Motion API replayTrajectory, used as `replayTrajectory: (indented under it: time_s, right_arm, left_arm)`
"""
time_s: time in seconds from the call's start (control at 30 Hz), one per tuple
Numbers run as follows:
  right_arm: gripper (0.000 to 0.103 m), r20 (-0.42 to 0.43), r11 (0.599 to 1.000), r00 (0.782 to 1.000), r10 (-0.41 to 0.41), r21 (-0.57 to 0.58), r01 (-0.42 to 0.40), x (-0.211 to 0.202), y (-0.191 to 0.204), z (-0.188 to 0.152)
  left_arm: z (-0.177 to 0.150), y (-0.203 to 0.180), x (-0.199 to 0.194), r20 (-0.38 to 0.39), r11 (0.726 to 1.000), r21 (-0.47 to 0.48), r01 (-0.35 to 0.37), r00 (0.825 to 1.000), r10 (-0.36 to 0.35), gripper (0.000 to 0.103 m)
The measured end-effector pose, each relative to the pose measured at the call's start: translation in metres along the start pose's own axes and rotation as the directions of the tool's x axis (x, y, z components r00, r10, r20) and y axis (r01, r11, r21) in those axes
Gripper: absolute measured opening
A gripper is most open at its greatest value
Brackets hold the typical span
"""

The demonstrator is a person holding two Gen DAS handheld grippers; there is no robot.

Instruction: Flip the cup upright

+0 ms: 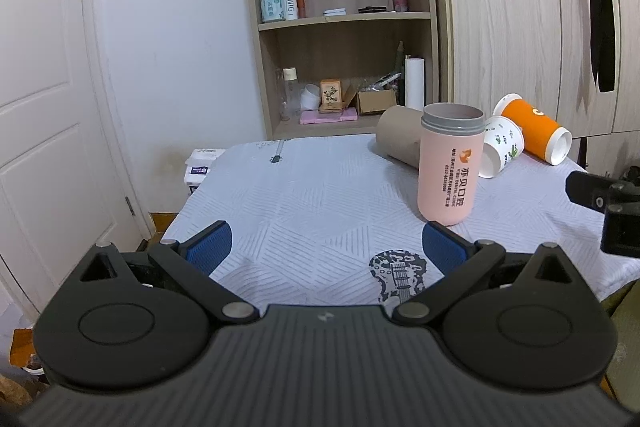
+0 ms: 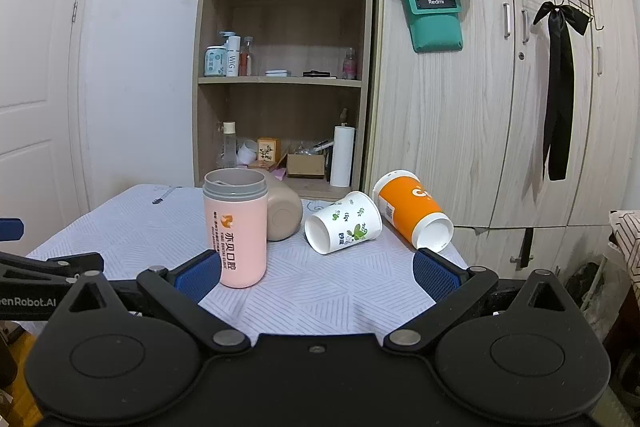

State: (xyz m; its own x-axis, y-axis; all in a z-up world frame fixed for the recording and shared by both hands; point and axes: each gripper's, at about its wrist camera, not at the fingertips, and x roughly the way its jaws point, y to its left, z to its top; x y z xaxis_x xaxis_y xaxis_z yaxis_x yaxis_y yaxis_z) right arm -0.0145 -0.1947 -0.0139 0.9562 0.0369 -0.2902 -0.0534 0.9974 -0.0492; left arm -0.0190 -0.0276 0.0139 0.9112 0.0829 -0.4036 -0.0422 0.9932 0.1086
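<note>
A pink cup (image 1: pixel 448 167) with a grey rim stands upright on the table, also in the right wrist view (image 2: pixel 236 231). Behind it a beige cup (image 1: pixel 400 139) (image 2: pixel 282 215) lies on its side. A white leaf-print paper cup (image 1: pixel 500 151) (image 2: pixel 344 223) and an orange paper cup (image 1: pixel 534 133) (image 2: pixel 412 215) also lie on their sides. My left gripper (image 1: pixel 326 247) is open and empty, near the table's front. My right gripper (image 2: pixel 316 275) is open and empty, just in front of the pink cup; part of it shows in the left wrist view (image 1: pixel 608 203).
The table has a white striped cloth (image 1: pixel 304 195) with guitar prints. A wooden shelf (image 2: pixel 280 79) with bottles and boxes stands behind it, wardrobe doors (image 2: pixel 480 107) to the right, a white door (image 1: pixel 40 107) to the left.
</note>
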Motion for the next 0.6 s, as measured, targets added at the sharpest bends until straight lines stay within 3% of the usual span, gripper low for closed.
replayTrajectory:
  time_s: [0.6]
  right_arm:
    - [0.103,0.001,1.0,1.0,-0.008,-0.001,0.008,0.001,-0.002,0.0]
  left_arm:
    - [0.001,0.005,-0.01,0.067,1.0,-0.007,0.014,0.998,-0.013,0.103]
